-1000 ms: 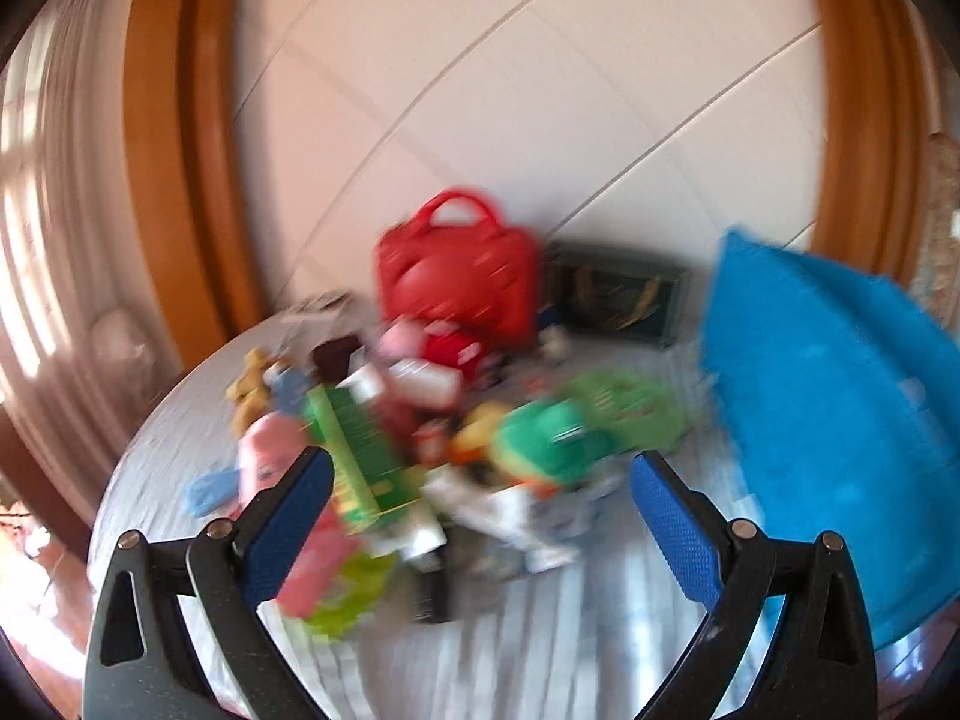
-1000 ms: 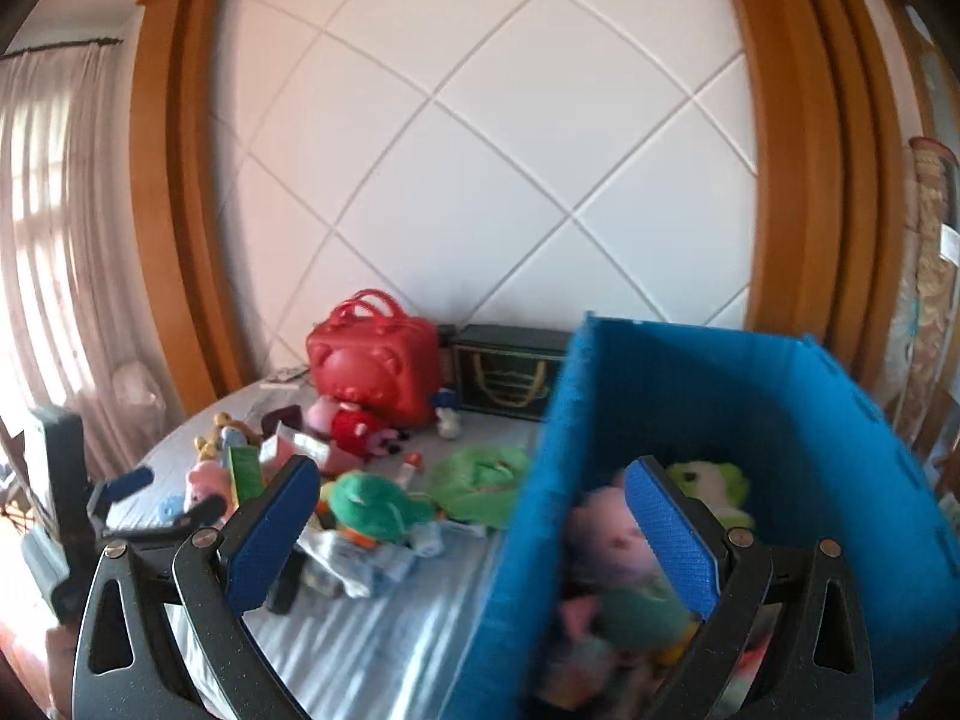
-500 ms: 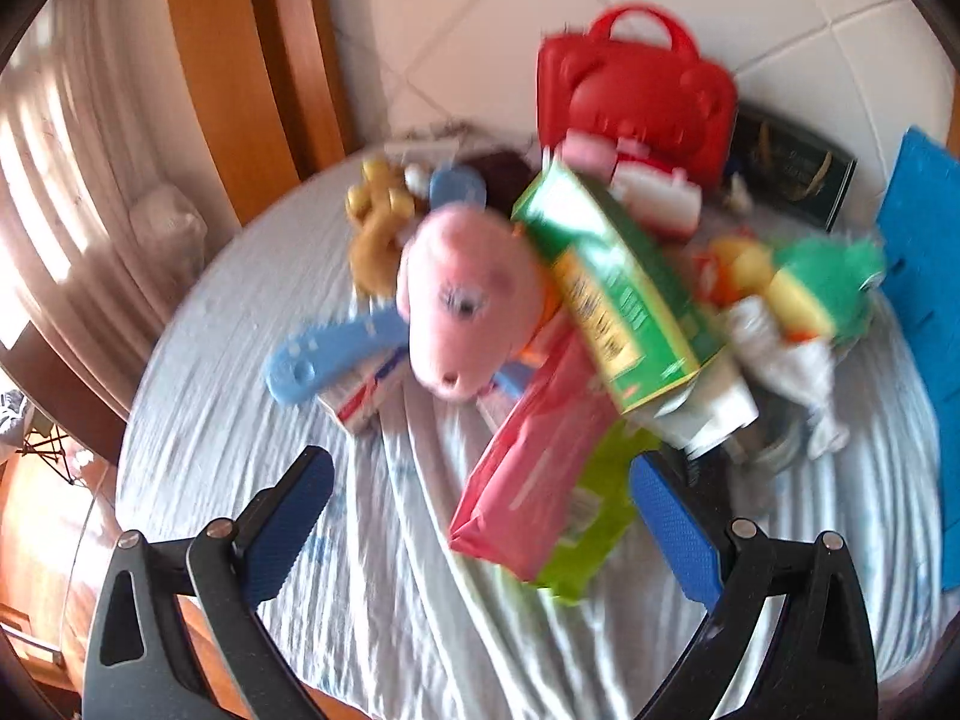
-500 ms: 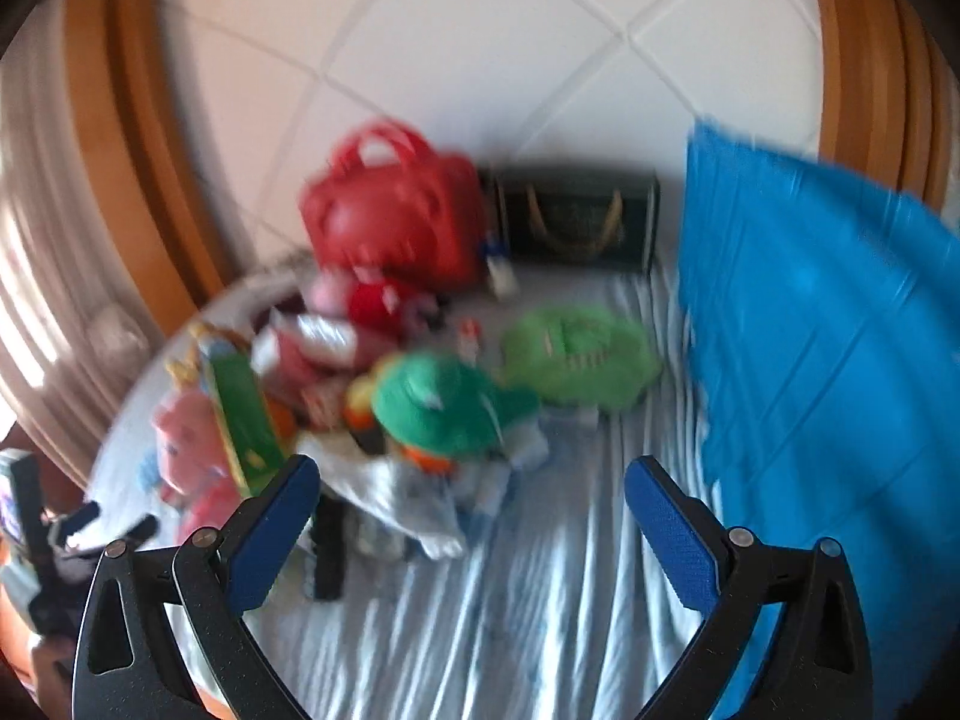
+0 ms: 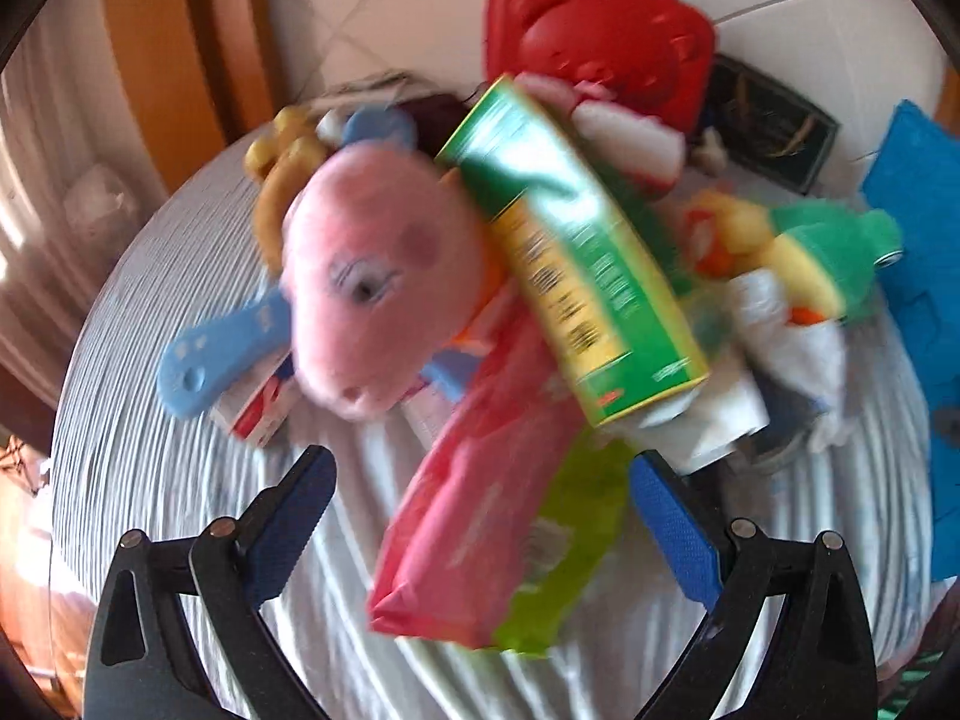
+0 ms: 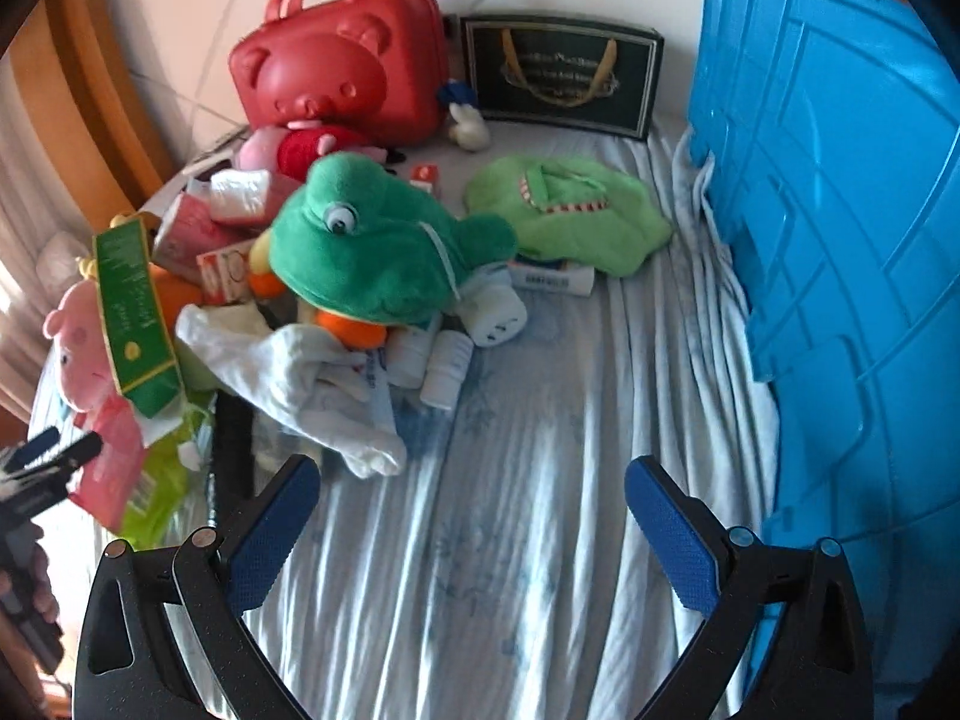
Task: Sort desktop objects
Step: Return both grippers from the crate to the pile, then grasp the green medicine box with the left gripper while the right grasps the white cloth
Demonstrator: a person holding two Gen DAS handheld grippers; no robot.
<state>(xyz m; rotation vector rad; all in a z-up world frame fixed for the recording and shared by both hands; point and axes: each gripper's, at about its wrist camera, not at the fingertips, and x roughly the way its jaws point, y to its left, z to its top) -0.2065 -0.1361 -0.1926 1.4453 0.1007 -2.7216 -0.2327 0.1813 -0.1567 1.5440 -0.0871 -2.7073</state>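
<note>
A heap of objects lies on a cloth-covered round table (image 6: 528, 540). My left gripper (image 5: 480, 516) is open and empty, with a red packet (image 5: 480, 516) and a lime packet (image 5: 570, 546) lying between its fingers. A pink pig plush (image 5: 378, 288) and a green box (image 5: 582, 264) lie just beyond. My right gripper (image 6: 468, 516) is open and empty over bare cloth. Ahead of it lie a white cloth (image 6: 312, 378), a green frog plush (image 6: 372, 246) and a flat green plush (image 6: 570, 216). The left gripper (image 6: 42, 468) shows at the right wrist view's left edge.
A big blue bin (image 6: 840, 276) stands at the right, also seen in the left wrist view (image 5: 918, 276). A red bear case (image 6: 342, 72) and a dark gift box (image 6: 564, 78) stand at the back by the wall. Small white bottles (image 6: 444, 360) lie mid-table.
My left gripper has moved down and close to the red packet and pig plush. My right gripper has swung from the blue bin to the table and lowered toward the cloth.
</note>
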